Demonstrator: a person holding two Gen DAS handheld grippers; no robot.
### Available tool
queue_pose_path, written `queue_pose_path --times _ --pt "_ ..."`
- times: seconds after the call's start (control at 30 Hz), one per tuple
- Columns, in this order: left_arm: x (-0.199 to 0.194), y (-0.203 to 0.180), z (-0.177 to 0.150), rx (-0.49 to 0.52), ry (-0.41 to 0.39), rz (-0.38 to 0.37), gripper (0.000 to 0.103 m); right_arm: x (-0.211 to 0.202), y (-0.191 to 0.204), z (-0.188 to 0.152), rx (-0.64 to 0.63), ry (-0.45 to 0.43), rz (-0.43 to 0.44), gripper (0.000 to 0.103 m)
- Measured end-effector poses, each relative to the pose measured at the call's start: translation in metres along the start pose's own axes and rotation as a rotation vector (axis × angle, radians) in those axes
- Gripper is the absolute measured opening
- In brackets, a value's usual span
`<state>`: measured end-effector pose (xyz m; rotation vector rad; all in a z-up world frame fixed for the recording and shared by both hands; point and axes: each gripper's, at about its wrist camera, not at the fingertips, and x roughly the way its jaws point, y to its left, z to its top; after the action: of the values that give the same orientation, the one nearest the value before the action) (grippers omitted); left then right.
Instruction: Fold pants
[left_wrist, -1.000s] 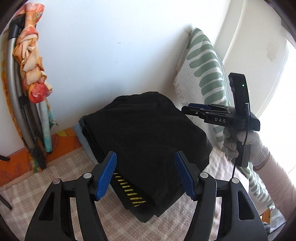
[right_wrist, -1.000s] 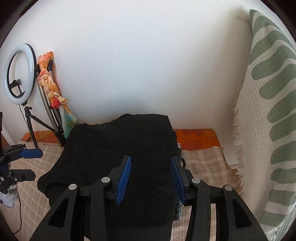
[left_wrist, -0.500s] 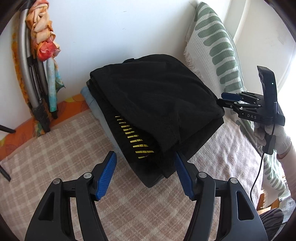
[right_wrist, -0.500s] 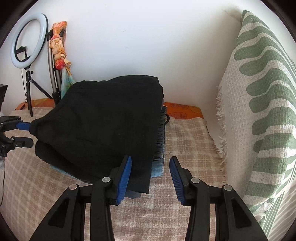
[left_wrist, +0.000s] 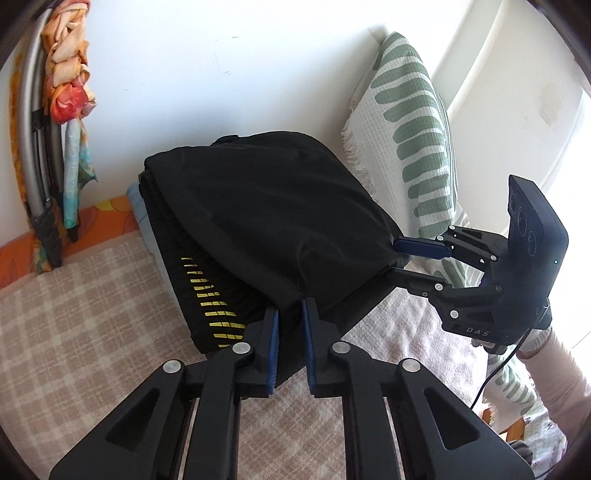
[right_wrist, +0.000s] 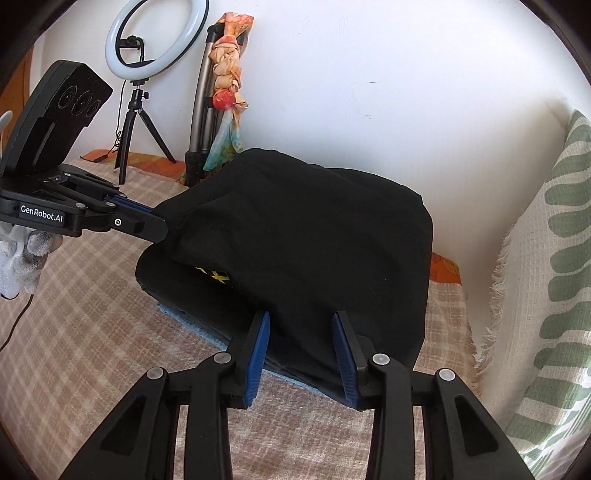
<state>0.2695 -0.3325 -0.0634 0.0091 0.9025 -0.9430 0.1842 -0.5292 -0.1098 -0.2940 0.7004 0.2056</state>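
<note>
The bed, covered by a beige checked blanket (left_wrist: 74, 295), carries a pile of folded clothes near its far edge, against the wall and beside a green-patterned cushion (left_wrist: 410, 147). On top of the pile lie the black pants (left_wrist: 266, 221), folded to a thick packet; below them is a black garment with yellow marks (left_wrist: 210, 295).

The left claw (left_wrist: 289, 314) is nearly together, clamped on the near edge of the pants. The right claw (right_wrist: 301, 325) stands half apart around the right edge of the cloth — whether it presses it, I cannot tell.

I judge the folding almost done — what is left is one last tidying or a release.
</note>
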Motion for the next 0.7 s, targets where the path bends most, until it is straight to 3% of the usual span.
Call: queue_pose_path --times 0.07,0.1,0.13,0.3,0.4,0.47,0.57,0.67,0.7 --pt "-0.002 0.001 -0.001 0.003 -0.006 0.003 0.006 0.0 0.002 -0.001 -0.02 0.003 0.001 0.02" --pt "-0.004 0.001 -0.001 0.008 -0.008 0.004 0.005 -0.001 0.002 -0.001 -0.024 0.002 0.01 0.006" --pt "-0.007 0.001 -0.002 0.016 -0.012 0.011 0.005 -0.003 0.001 -0.002 -0.022 -0.003 0.02 0.002" --pt "-0.01 0.011 -0.012 0.008 0.019 0.021 0.004 -0.002 -0.003 -0.012 -0.028 0.025 0.028 0.002" --pt "-0.009 0.017 -0.021 0.006 0.033 0.045 0.004 -0.002 0.001 -0.016 -0.026 0.047 0.058 0.004" --pt "-0.011 0.02 -0.022 -0.015 0.034 0.033 0.005 -0.004 -0.001 -0.018 -0.004 0.058 0.061 0.017" --pt "-0.019 0.019 -0.019 -0.033 0.032 0.048 0.013 -0.009 -0.008 -0.023 0.046 0.071 0.06 0.019" --pt "-0.032 0.017 -0.018 -0.016 0.012 0.089 0.013 -0.025 -0.015 -0.03 0.105 0.049 0.068 0.031" --pt "-0.035 0.017 -0.018 -0.018 0.009 0.093 0.018 -0.031 -0.016 -0.031 0.123 0.04 0.058 0.034"
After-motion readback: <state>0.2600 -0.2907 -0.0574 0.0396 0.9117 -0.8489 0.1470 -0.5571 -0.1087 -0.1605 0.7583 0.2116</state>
